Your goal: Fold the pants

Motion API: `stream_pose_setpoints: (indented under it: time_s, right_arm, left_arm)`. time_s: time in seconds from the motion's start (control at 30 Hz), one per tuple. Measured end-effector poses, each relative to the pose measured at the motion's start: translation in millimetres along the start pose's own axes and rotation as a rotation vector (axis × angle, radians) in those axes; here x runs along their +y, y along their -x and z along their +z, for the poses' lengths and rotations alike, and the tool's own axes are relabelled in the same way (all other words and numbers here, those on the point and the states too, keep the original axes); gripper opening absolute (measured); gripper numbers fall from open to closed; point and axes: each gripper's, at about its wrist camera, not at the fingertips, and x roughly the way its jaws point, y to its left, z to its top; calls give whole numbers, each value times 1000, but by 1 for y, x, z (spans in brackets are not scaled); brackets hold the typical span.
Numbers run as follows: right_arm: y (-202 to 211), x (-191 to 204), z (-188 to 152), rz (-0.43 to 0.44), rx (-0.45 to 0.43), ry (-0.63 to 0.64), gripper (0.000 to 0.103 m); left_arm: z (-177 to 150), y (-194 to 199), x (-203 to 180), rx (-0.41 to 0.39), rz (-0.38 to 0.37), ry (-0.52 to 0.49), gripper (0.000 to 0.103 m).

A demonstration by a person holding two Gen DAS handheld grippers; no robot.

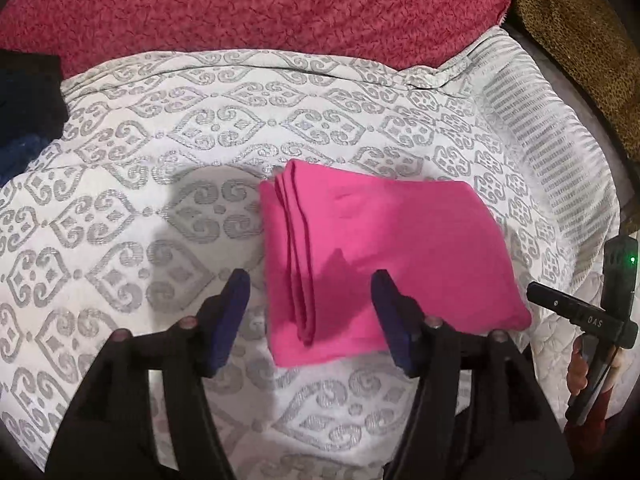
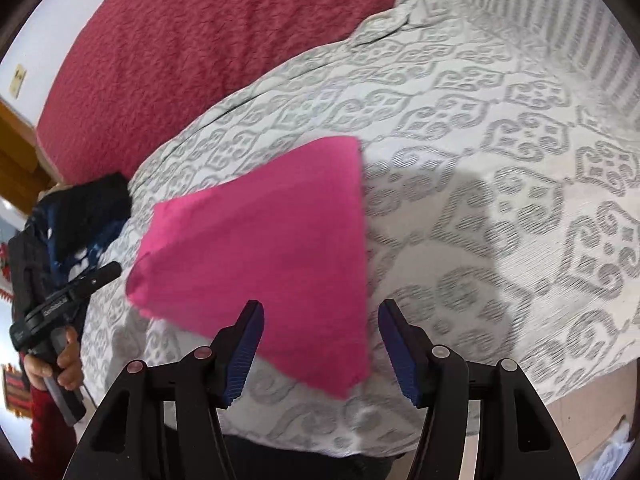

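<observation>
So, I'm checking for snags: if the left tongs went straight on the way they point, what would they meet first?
Probably the folded bright pink pants on the patterned white bedspread; the open left tongs straddle their near layered edge, though depth is unclear.

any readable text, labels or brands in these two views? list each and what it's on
"DAS": on the black body of the right hand-held gripper, left wrist view.
White print on the left hand-held gripper body, right wrist view: too blurred to read.
Pink pants, patterned bedspread: no text.
</observation>
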Motion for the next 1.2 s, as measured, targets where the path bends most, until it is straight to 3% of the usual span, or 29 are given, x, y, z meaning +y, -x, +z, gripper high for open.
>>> stream_pose_setpoints:
  time_s: [0.17,0.53,0.9,1.2]
  right_arm:
    - [-7,-5,1,-1,14,5,61]
    - [-30,-6,24,-9,26,-2,61]
    - [-53,11,37,-31,59,47,63]
    - [-68,4,59,37,71,11,68]
  left_arm:
    - [3,-27,8,75,-47,28,65]
    - [6,-59,27,126,-133,57,70]
    - [11,-70,27,111,-196,18,73]
    - [27,-82,31,89,-222,35,73]
